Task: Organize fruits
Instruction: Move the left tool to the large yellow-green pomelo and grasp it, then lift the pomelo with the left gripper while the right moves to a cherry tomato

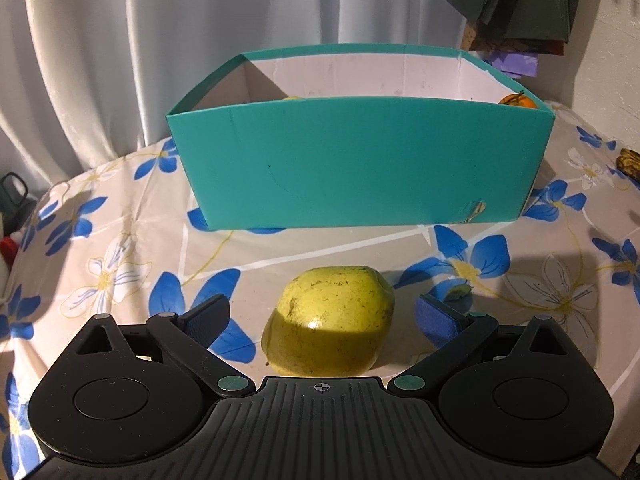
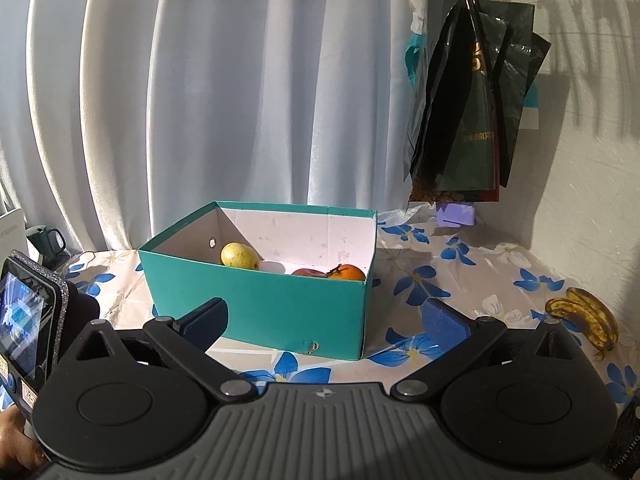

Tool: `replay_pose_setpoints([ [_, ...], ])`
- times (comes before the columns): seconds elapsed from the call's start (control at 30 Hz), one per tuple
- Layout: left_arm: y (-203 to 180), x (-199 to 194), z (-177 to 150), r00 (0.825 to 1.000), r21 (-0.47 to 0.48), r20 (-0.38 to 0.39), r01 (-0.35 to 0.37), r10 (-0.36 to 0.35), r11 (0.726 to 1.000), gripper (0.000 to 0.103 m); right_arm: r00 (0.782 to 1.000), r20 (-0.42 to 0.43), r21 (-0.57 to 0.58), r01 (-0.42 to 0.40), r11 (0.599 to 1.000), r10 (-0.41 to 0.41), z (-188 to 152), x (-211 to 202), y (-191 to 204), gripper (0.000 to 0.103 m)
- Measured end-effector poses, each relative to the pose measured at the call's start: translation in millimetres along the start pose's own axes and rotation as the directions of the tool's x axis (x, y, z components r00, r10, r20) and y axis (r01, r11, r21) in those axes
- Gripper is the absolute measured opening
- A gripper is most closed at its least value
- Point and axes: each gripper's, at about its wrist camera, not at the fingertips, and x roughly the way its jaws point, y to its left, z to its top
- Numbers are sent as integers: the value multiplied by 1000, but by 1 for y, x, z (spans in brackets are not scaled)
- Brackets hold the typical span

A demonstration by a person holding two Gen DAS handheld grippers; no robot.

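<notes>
A yellow-green pear [image 1: 330, 320] lies on the flowered tablecloth, between the spread fingers of my left gripper [image 1: 322, 320], which is open and not touching it. Behind it stands a teal box [image 1: 352, 160]. In the right wrist view the teal box [image 2: 256, 300] holds a yellow pear [image 2: 239, 255], an orange persimmon [image 2: 347, 272] and a dark red fruit [image 2: 308, 272]. My right gripper [image 2: 324, 320] is open and empty, hovering in front of the box. A spotted banana bunch [image 2: 586, 318] lies on the cloth to the right.
White curtains hang behind the table. Dark plastic bags [image 2: 472, 100] hang on the wall at the right, above a purple item [image 2: 456, 214]. A dark mug [image 2: 50, 240] stands at the far left. The other hand-held device [image 2: 28, 320] shows at the left edge.
</notes>
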Motion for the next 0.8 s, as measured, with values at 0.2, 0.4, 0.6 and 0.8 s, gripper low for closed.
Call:
replay_pose_setpoints([
  [0.2, -2, 13, -1, 998, -6, -52, 25, -25, 1000, 82, 1000, -10, -2, 9, 1000, -9, 1, 4, -1, 103],
  [0.4, 6, 23, -3, 996, -54, -85, 34, -39, 998, 77, 1000, -20, 1, 16, 1000, -16, 2, 8, -2, 103],
  [0.6, 12, 22, 3, 993, -89, -95, 60, -69, 994, 75, 1000, -26, 4, 16, 1000, -16, 2, 11, -1, 103],
  [0.8, 21, -5, 21, 997, -111, -38, 61, -66, 992, 75, 1000, -1, -19, 23, 1000, -23, 1, 8, 1, 103],
])
